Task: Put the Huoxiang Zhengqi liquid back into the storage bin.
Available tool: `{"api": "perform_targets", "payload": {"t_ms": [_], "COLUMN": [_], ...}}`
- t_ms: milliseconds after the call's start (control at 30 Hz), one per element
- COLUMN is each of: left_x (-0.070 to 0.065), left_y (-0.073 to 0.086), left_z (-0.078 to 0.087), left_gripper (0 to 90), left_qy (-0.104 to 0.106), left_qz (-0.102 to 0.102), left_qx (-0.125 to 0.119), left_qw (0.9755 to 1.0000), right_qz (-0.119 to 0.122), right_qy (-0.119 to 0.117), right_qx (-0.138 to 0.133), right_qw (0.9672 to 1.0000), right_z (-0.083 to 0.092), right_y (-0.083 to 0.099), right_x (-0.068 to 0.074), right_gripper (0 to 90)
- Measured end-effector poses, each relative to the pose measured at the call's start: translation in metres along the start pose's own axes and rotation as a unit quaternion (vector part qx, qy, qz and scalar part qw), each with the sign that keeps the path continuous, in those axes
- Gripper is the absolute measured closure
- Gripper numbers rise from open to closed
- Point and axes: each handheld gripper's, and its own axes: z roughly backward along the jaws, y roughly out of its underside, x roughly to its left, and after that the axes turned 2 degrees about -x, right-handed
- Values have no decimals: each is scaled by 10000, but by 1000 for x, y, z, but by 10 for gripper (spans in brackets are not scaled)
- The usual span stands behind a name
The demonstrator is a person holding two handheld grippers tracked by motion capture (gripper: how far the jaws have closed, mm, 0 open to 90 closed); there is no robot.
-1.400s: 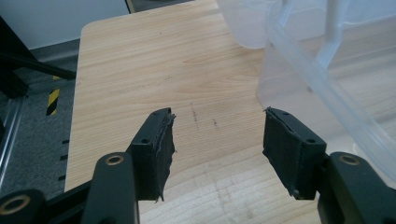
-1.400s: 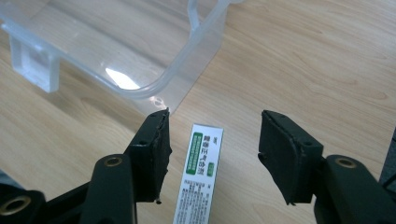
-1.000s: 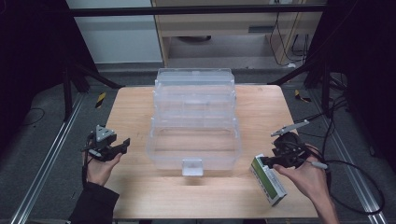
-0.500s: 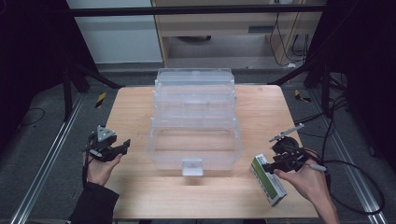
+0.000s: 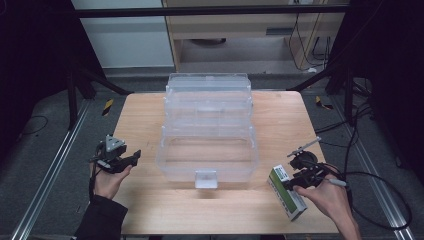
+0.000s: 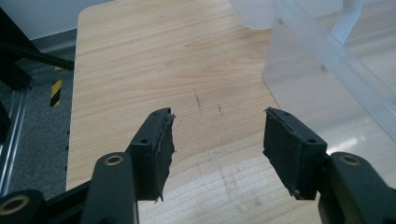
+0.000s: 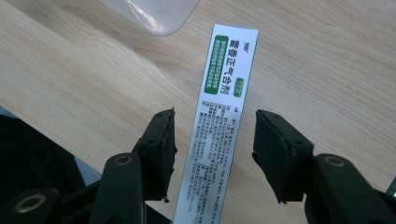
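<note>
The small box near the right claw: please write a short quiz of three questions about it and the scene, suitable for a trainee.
1. True or false: in the right gripper view, the right claw has its pads pressed on the green and white box.
2. Which is between the jaws of the left claw? A) a box B) nothing, bare wooden table C) a lid
3. Fill in: in the high view, the clear plastic organizer stands at the table's ____.

Key:
1. False. The box lies between the jaws, which have just been closing, with gaps on both sides.
2. B
3. middle
</note>
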Motion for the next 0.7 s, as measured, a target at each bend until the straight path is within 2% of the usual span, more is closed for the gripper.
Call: {"api": "perform_targets", "payload": {"t_ms": [267,333,433,700], "left_x": [0,-1,-2,-2], "left_y": [1,1,1,2], "left_z": [-2,-2,-2,-3], "left_gripper": [418,418,418,419], "left_qy": [-8,5,20,10], "left_qz": [-19,-21,-37,-54], "left_qx": [52,58,66,116], "left_qw": [10000,10000,10000,9999], "right_qz": [-10,54,-23,-27], "right_qy": [-34,-35,-36,-64], "right_qx": [182,186,275,406], "right_qw": [9998,9998,9996,9992], "right_z": [-11,-14,-15,-24], "right_y": [3,4,4,5], "right_x": [0,-1,-2,-3], "right_gripper": [493,497,510,557]}}
